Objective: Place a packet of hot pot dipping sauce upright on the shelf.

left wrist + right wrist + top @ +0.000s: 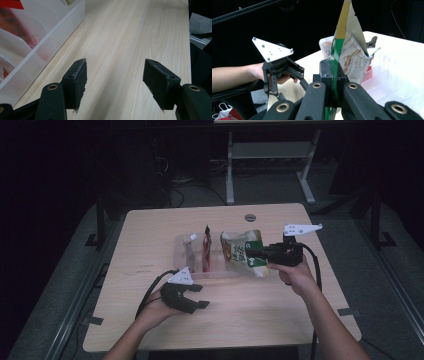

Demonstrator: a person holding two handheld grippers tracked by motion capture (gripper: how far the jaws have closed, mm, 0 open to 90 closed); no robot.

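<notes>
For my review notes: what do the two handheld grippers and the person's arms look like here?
Both grippers are black. The left gripper and right gripper each carry a pale grey three-cornered plate with small dots on top, and a black cable trails from each. The fingers end in flat, rough black pads; brass-coloured pins sit at the linkage joints. The forearms are bare; no sleeves are visible.

A pale wood-grain table (130,32) with a smooth, matt finish is seen. The divided tray (62,27) is made of translucent, faintly glossy plastic. The snack bag (350,57) looks like crinkled printed foil (shiny at the edges) — gripped by matt black pads (156,82), rough and worn.
</notes>
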